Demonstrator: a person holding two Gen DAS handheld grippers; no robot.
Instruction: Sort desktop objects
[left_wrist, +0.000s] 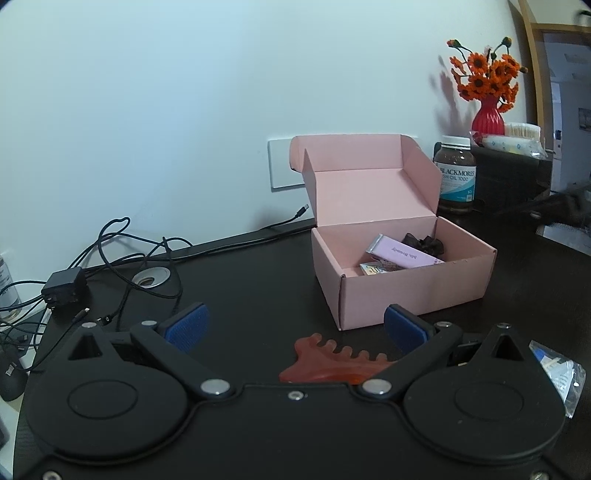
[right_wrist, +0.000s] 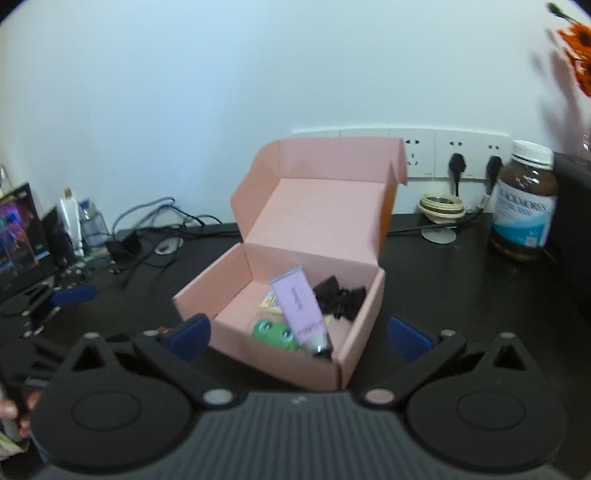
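An open pink cardboard box stands on the black desk, lid up; it also shows in the right wrist view. Inside lie a lilac tube, a black hair bow, a green frog toy and a small yellow packet. An orange-red comb lies on the desk between the fingers of my open, empty left gripper. My right gripper is open and empty, just in front of the box's near wall.
A brown supplement bottle stands right of the box. A red vase of orange flowers sits on a dark shelf. Tangled cables and a charger lie at left. A clear plastic packet lies at the right.
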